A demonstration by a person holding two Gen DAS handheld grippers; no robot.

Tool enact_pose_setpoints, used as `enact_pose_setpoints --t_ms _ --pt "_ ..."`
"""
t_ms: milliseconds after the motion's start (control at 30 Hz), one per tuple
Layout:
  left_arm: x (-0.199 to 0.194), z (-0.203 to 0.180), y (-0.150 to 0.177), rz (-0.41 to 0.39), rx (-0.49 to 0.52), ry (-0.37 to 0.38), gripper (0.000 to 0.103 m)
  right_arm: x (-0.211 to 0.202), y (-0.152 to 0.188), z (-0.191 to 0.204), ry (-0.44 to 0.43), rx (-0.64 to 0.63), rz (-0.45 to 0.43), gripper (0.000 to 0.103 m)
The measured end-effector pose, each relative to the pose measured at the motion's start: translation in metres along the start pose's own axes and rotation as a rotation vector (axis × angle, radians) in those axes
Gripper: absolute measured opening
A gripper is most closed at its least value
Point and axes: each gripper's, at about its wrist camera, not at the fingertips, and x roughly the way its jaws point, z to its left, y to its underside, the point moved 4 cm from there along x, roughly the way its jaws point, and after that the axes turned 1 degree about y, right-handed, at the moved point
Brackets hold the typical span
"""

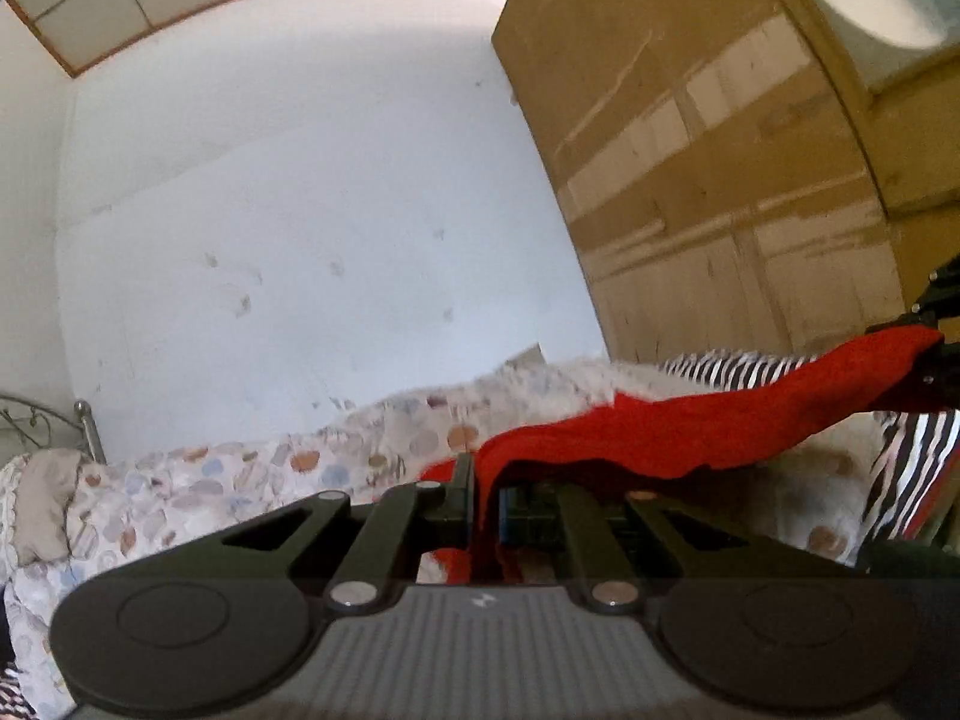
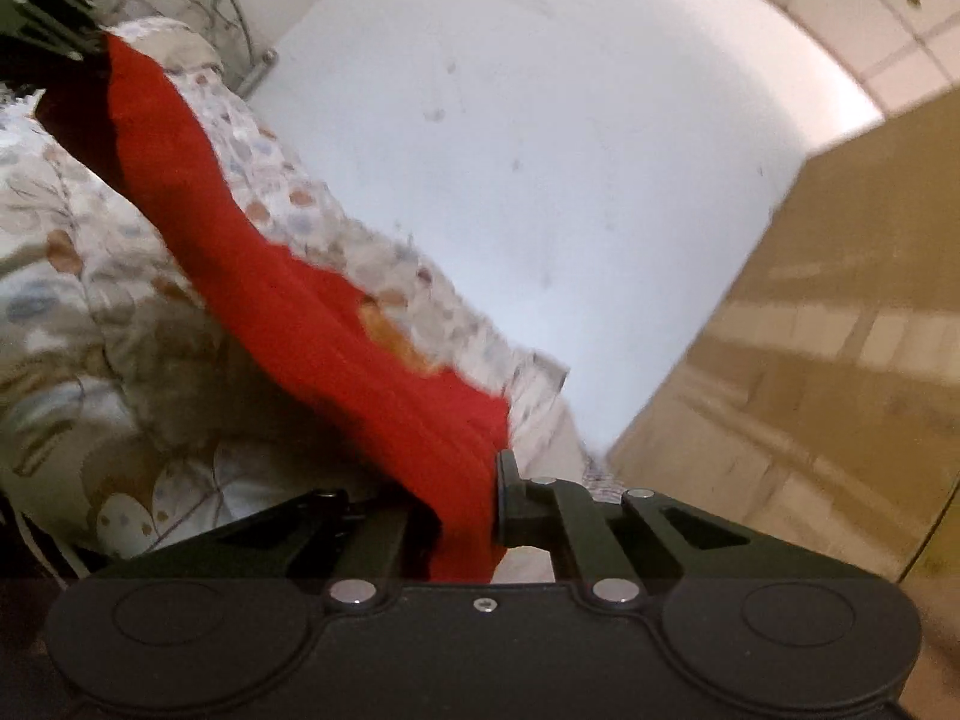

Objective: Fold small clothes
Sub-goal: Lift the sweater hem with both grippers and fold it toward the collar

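A red garment [image 1: 690, 432] hangs stretched above a bed, gripped at both ends: the left gripper [image 1: 480, 498] has its fingers closed tight on one edge of the cloth at 6 o'clock in the left wrist view, while the right gripper [image 2: 486, 498] has its fingers pinched on the other end, low in its own view. In the left wrist view the cloth runs from the fingers out toward 3 o'clock, where the other black gripper [image 1: 936, 354] holds it; in the right wrist view it climbs toward 10 o'clock to the opposite gripper [image 2: 54, 24]. Below the garment lies the bed [image 1: 198, 486], covered in a pale quilt printed with leaves and rounded spots in orange, blue and grey. A black-and-white striped cloth [image 1: 738, 369] rests on the bed at 3 o'clock in the left wrist view, behind and beneath the red fabric. A curled metal bed frame [image 2: 234, 12] stands at the bed's end. Behind the bed rises a white wall [image 1: 312, 210] marked with small smudges. A tall brown wardrobe [image 1: 708, 150] stands against it at 2 o'clock in the left wrist view, and a panelled ceiling [image 2: 840, 18] shows at 1 o'clock in the right wrist view.
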Motion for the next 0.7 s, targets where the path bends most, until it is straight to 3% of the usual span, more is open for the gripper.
enact_pose_setpoints --t_ms 200,333,533,700 --pt "-0.062 0.01 -0.045 -0.026 0.025 0.026 0.006 -0.067 -0.035 -0.038 -0.04 -0.012 -0.048 0.006" --pt "-0.077 0.011 -0.065 -0.01 0.057 0.034 0.007 -0.096 -0.05 -0.053 -0.043 -0.006 -0.078 0.006" --pt "-0.024 0.027 -0.077 0.05 0.009 0.056 0.007 -0.056 -0.06 -0.067 -0.078 0.054 -0.078 0.006" --pt "0.065 0.057 -0.085 0.114 -0.038 0.069 0.007 0.031 -0.081 -0.088 -0.14 0.046 -0.056 0.007"
